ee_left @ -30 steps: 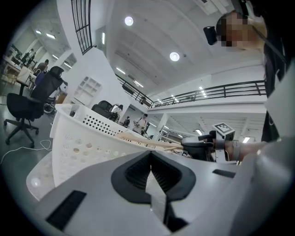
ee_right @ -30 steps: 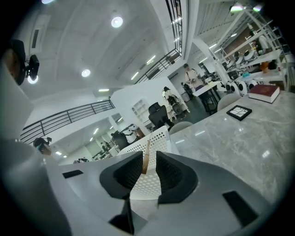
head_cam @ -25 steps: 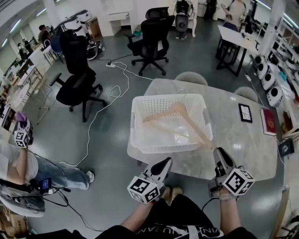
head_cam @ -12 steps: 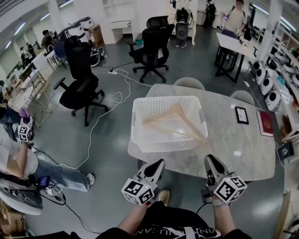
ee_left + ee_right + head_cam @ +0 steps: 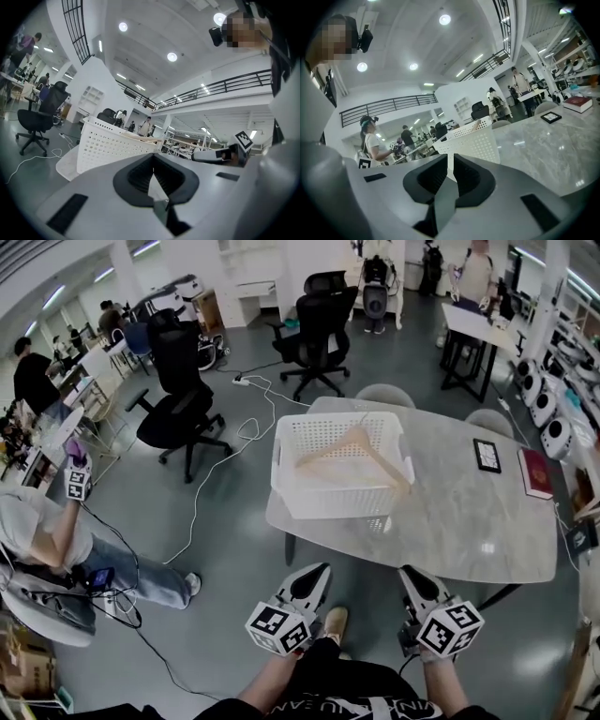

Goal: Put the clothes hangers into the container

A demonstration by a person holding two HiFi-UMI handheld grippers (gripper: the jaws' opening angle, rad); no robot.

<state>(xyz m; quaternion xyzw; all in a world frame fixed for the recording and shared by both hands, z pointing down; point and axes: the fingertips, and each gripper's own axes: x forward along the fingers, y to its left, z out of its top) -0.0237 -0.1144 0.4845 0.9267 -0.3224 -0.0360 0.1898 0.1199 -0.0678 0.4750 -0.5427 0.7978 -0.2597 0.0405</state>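
The clothes hanger point(image 5: 354, 452) lies in the container point(image 5: 337, 503) at 12 o'clock, while the left hand-held gripper point(image 5: 317, 572) and right hand-held gripper point(image 5: 409, 576) sit clenched and empty at 6 o'clock, so the task looks finished.

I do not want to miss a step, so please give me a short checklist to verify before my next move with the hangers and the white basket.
1. Left gripper empty, jaws together: ok.
2. Right gripper empty, jaws together: ok.
3. Wooden hanger inside the white basket: ok, though one end rests up at the right rim.
4. No hanger lying on the table: ok, as far as shown.
5. Number of hangers in the basket: cannot tell.
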